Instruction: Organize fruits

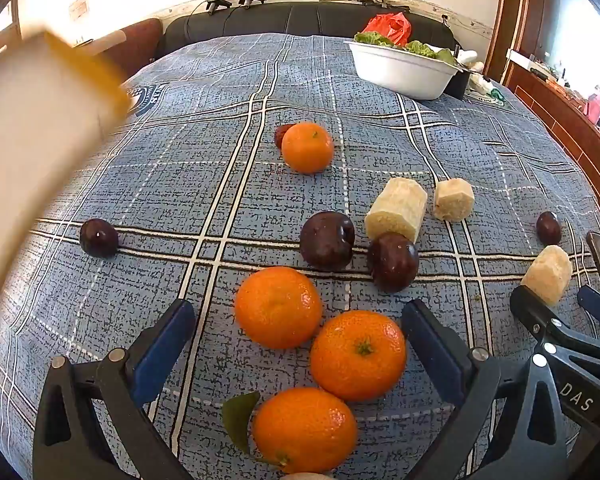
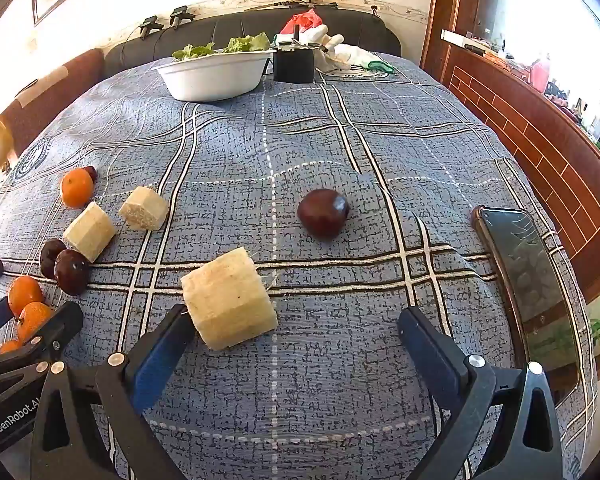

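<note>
Surface: a table under a blue checked cloth (image 2: 340,140), with fruit spread over the near half.
Left gripper (image 1: 298,326): released, jaws standing wide and holding nothing; it hangs over a cluster of three oranges.
Oranges in the cluster: one (image 1: 278,307) far left, one (image 1: 358,355) at the right just beside the right blue finger (image 1: 432,344), one with a green leaf (image 1: 304,429) nearest the camera. The first two touch each other; the second and third seem to touch also.
Fourth orange (image 1: 307,147): alone, farther away, with a small dark red fruit (image 1: 282,133) right behind it.
Plums: two (image 1: 327,240) (image 1: 393,262) side by side just beyond the cluster; one (image 1: 98,237) well apart at the left; one (image 2: 323,212) far ahead of the right gripper.
Right gripper (image 2: 292,330): released, wide apart, grasping nothing.
Pale cut pieces: one (image 2: 229,304) lies just beside the left finger (image 2: 162,350) of the right gripper; whether it touches I cannot tell. Two more (image 2: 90,231) (image 2: 144,208) lie at the left, farther away.
Phone (image 2: 532,280): flat near the right edge.
White bowl (image 2: 216,76): at the far side, with green leaves (image 2: 244,44) in it.
</note>
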`<move>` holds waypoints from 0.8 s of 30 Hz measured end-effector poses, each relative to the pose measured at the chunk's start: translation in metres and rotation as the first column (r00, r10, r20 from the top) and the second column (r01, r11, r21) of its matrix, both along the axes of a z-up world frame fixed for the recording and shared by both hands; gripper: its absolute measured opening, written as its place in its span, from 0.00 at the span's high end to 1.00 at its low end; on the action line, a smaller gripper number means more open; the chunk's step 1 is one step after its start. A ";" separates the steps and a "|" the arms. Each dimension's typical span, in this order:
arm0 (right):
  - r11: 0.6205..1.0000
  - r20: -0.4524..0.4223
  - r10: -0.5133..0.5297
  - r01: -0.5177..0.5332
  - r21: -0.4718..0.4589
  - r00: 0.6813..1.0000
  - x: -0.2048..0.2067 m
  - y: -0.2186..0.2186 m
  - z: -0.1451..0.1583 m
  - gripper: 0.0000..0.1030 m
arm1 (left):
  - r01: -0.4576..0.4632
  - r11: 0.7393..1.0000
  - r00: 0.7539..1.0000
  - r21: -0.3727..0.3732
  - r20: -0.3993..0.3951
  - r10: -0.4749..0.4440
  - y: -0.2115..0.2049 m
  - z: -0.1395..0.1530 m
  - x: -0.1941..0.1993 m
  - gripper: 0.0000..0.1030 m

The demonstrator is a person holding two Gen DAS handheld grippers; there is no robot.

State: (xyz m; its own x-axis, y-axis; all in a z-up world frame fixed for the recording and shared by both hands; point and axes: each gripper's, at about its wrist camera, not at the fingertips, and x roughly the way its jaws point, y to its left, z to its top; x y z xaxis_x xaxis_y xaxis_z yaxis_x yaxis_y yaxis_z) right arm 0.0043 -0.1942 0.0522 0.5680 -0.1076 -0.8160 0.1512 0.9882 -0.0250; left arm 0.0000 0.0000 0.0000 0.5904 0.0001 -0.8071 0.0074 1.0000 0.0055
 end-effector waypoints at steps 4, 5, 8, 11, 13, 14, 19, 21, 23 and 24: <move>1.000 0.000 0.000 0.000 0.000 1.000 0.000 0.000 0.000 0.00 | 0.000 1.000 1.000 0.000 -0.001 0.000 0.000 0.000 0.000 0.00; 1.000 0.000 0.000 0.000 0.000 1.000 0.000 0.000 0.000 0.00 | 0.000 1.000 1.000 0.000 -0.001 0.000 0.000 0.000 0.000 0.00; 1.000 0.000 0.000 0.000 0.000 1.000 0.000 0.000 0.001 0.00 | 0.000 1.000 1.000 0.000 -0.001 0.000 0.000 0.001 0.000 0.00; 1.000 0.000 0.000 0.000 0.000 1.000 0.000 0.000 0.000 0.00 | 0.000 1.000 1.000 0.001 -0.002 0.000 -0.004 -0.001 0.001 0.00; 1.000 0.000 0.000 0.000 0.000 1.000 0.000 0.000 0.000 0.00 | 0.000 1.000 1.000 0.001 -0.001 0.000 -0.004 0.000 0.001 0.00; 1.000 0.000 0.000 0.000 0.000 1.000 0.000 0.000 0.000 0.00 | 0.000 1.000 1.000 0.001 -0.001 0.000 -0.004 -0.001 0.001 0.00; 1.000 0.000 -0.001 0.001 0.001 1.000 -0.001 0.000 0.000 0.00 | -0.014 1.000 1.000 -0.001 -0.001 0.014 0.000 0.000 0.000 0.00; 1.000 0.000 -0.001 0.001 0.001 1.000 -0.003 0.001 0.000 0.00 | -0.022 1.000 1.000 -0.001 -0.001 0.022 0.000 0.000 0.000 0.00; 1.000 0.000 -0.001 0.001 0.001 1.000 -0.001 0.000 0.000 0.00 | -0.026 1.000 1.000 -0.001 -0.001 0.026 0.001 0.001 -0.002 0.00; 1.000 0.000 -0.001 0.001 0.001 1.000 -0.001 0.001 0.000 0.00 | -0.026 1.000 1.000 0.000 -0.001 0.026 0.000 0.001 -0.002 0.00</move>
